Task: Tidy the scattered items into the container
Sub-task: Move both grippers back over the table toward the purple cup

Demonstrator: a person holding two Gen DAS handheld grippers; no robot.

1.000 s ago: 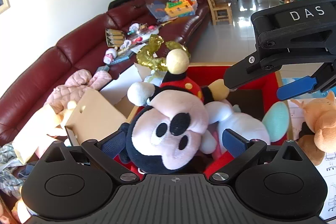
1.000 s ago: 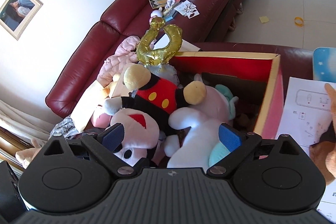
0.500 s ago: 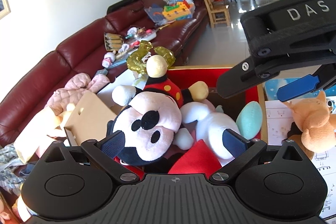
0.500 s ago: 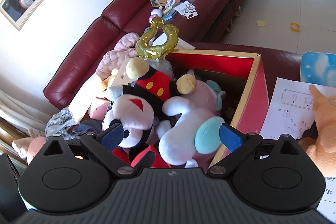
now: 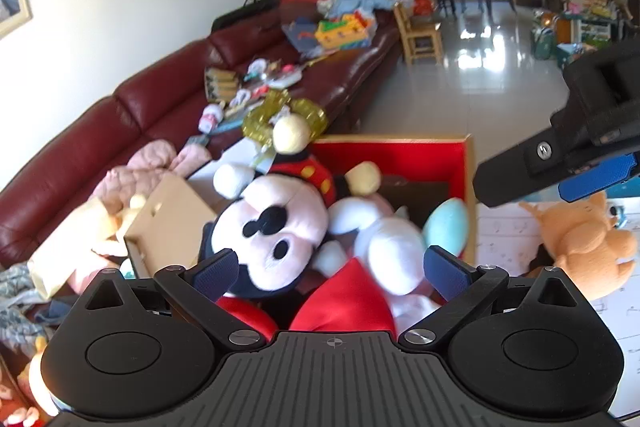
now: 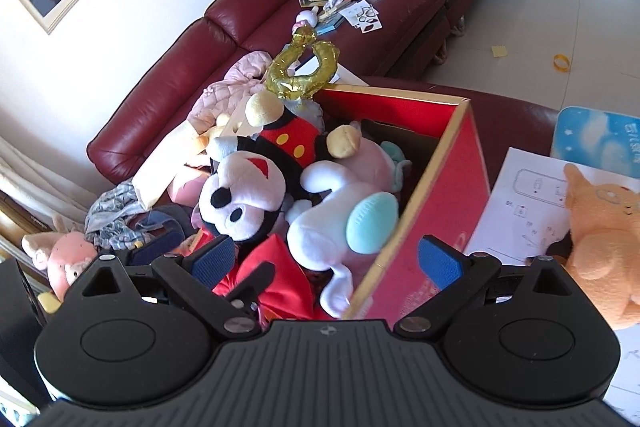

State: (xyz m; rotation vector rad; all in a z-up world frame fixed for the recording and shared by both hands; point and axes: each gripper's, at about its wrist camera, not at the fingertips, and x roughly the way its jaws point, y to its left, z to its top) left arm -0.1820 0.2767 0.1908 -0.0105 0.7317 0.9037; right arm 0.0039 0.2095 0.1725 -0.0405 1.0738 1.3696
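A red box (image 5: 400,157) (image 6: 452,195) with a gold rim is piled with soft toys. On top lies a mouse plush (image 5: 276,223) (image 6: 240,199) in red shorts, head toward me, beside a white plush with teal ears (image 5: 384,243) (image 6: 332,227). A red bow (image 5: 344,303) (image 6: 280,283) lies at the near end. My left gripper (image 5: 332,271) hovers open over the near end, apart from the mouse. Straddling the box's right wall, my right gripper (image 6: 326,263) (image 5: 560,163) is open and empty. An orange plush (image 5: 580,247) (image 6: 600,227) sits outside on the paper to the right.
A gold foil balloon (image 5: 280,115) (image 6: 300,71) sticks up at the box's far corner. White instruction sheets (image 6: 520,203) and a blue pad (image 6: 596,139) lie to the right. A cardboard flap (image 5: 168,223), pink jacket (image 5: 140,175) and cluttered maroon sofa (image 6: 248,23) fill the left.
Both grippers have pulled back from the box, so the mouse plush now lies farther ahead of the left fingers. The right gripper has shifted right, over the box's right wall.
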